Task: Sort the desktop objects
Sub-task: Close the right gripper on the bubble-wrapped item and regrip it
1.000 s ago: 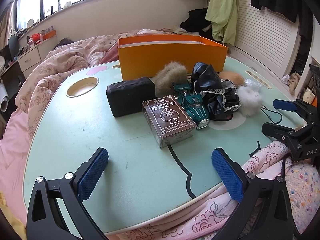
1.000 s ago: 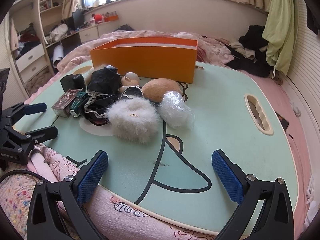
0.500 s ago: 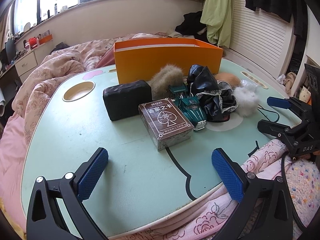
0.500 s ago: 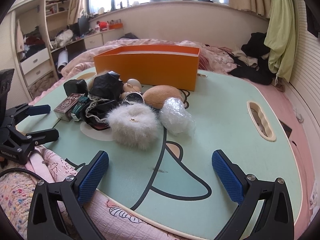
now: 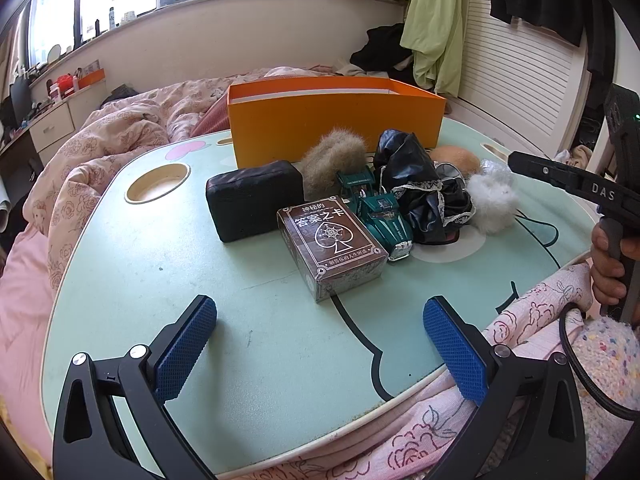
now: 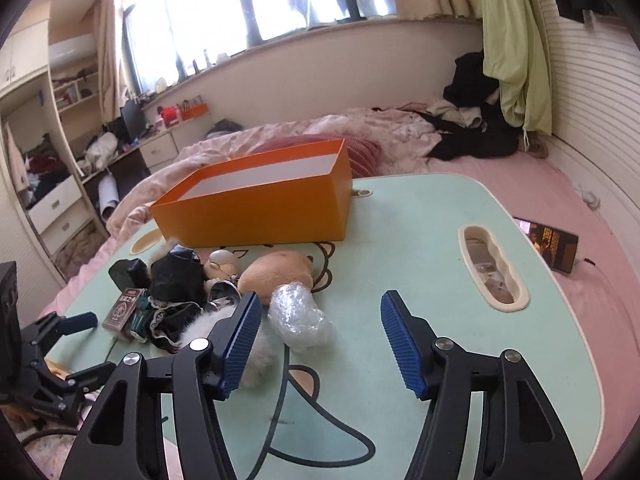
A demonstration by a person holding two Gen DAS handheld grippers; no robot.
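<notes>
Card box (image 5: pixel 333 246) mid-frame, long axis running toward lower right, our left gripper (image 5: pixel 320 352) spread wide over bare table (image 5: pixel 160 280), our right gripper (image 6: pixel 318 344) closing on nothing.

My right gripper (image 6: pixel 318 340) hangs above the mint-green lap table (image 6: pixel 420 216), its blue-padded jaws closing with nothing pressed between them. Just beyond and between the pads lies a bubble-wrap bundle (image 6: pixel 300 316); my left-side pad overlaps a white fluffy ball (image 6: pixel 256 360). Behind these sit a tan plush (image 6: pixel 276 272), a black lace-trimmed cloth (image 6: pixel 176 280) and a brown card box (image 6: pixel 124 308). An open orange box (image 6: pixel 256 208) stands at the far edge. My left gripper (image 6: pixel 76 340) shows at lower left.
</notes>
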